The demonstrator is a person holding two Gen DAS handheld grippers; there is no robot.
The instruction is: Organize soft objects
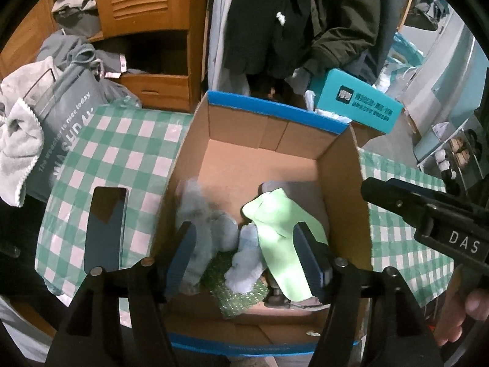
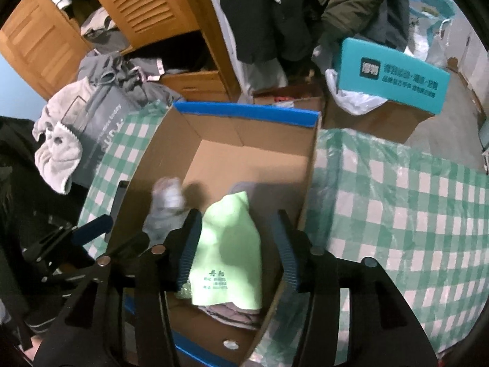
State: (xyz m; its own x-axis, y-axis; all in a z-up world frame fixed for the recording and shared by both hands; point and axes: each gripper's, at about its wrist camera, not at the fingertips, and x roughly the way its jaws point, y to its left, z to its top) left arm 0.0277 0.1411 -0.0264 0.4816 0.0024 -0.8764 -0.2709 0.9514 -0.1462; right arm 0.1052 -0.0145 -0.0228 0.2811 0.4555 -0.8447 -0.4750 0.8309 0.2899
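An open cardboard box [image 1: 342, 183] with blue-taped rims stands on a green-and-white checked cloth [image 1: 122, 153]. In it lie a light green cloth [image 1: 275, 229], a pale blue fluffy piece [image 1: 244, 263] and a blurred grey fluffy piece [image 1: 198, 211]. My left gripper [image 1: 244, 260] hangs open over the box, and the grey piece is beside its left finger, not pinched. My right gripper [image 2: 238, 250] is open above the green cloth [image 2: 229, 250], its pads clear of it. The grey piece [image 2: 168, 205] shows blurred to its left.
A dark phone [image 1: 107, 229] lies on the checked cloth left of the box. A grey printed bag [image 1: 70, 116] and a grey towel [image 1: 18, 140] sit at far left. Behind are a wooden cabinet [image 1: 146, 0], hanging dark clothes [image 1: 275, 15] and a teal box [image 1: 357, 107].
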